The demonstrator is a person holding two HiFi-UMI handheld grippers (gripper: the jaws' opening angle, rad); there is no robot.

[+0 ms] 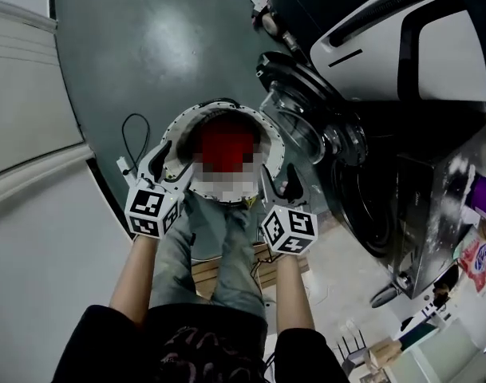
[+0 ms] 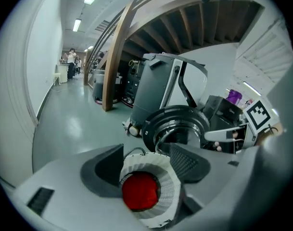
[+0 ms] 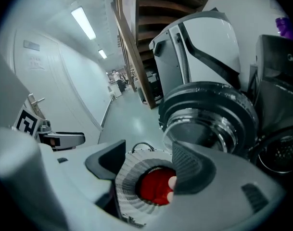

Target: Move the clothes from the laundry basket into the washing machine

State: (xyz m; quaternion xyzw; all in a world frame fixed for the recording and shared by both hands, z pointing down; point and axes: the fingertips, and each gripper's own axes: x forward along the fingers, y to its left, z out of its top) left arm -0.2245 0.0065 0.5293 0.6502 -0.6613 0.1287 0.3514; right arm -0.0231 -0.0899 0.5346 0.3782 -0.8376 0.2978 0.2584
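Nearest to us, the person's forearms reach out over their jeans, one gripper in each hand, both aimed down at the laundry basket (image 2: 171, 189). The left gripper (image 2: 147, 161) hangs over the basket's left rim with its jaws spread wide and nothing between the pads. The right gripper (image 3: 148, 165) hangs over the right rim, just as released and just as empty. To my eye they flank the basket like that so either one can dip in for cloth.

Inside the basket sits the red clothing (image 2: 140, 191), bunched low in the ribbed white wall and not yet touched. A black cable (image 1: 133, 138) loops on the floor just left of the basket.

Just right of the basket the round glass door (image 1: 302, 118) stands swung open. The washing machine (image 1: 378, 206) is behind it, so the carry should be short.

A mosaic patch covers part of the basket's mouth from above, so I cannot tell whether anything lies under the red. A pale spot by the right jaw is unclear, and the drum is too dark to read.
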